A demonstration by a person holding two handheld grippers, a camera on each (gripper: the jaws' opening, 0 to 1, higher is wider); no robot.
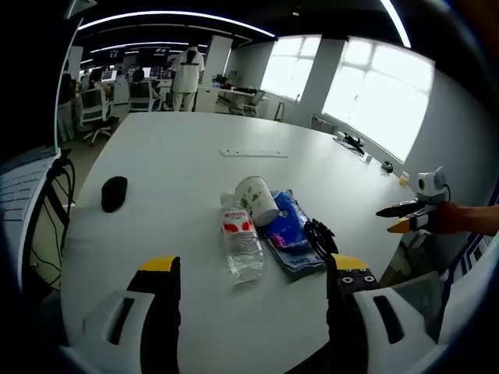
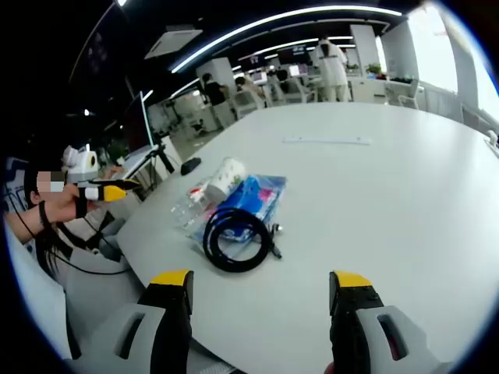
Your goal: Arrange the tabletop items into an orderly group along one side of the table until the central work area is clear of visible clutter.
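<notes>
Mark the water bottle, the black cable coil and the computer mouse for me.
water bottle [image 1: 241,245], left gripper view, clear body.
black cable coil [image 2: 214,248], right gripper view, left arc of loop.
computer mouse [image 1: 114,192], left gripper view, top shell.

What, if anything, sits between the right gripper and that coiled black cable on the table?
Nothing visible: bare white table lies between the open right gripper and the black cable. The bottle, cup and blue packet lie beyond it.

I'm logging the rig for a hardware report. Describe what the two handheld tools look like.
Both match. The left tool and the right tool each have two black jaws capped with yellow tips, rising from pale grey housings with dark slots. Seen from across the table, the right tool has an orange-yellow tip, and the left tool is yellow-tipped with a black strap behind it.
</notes>
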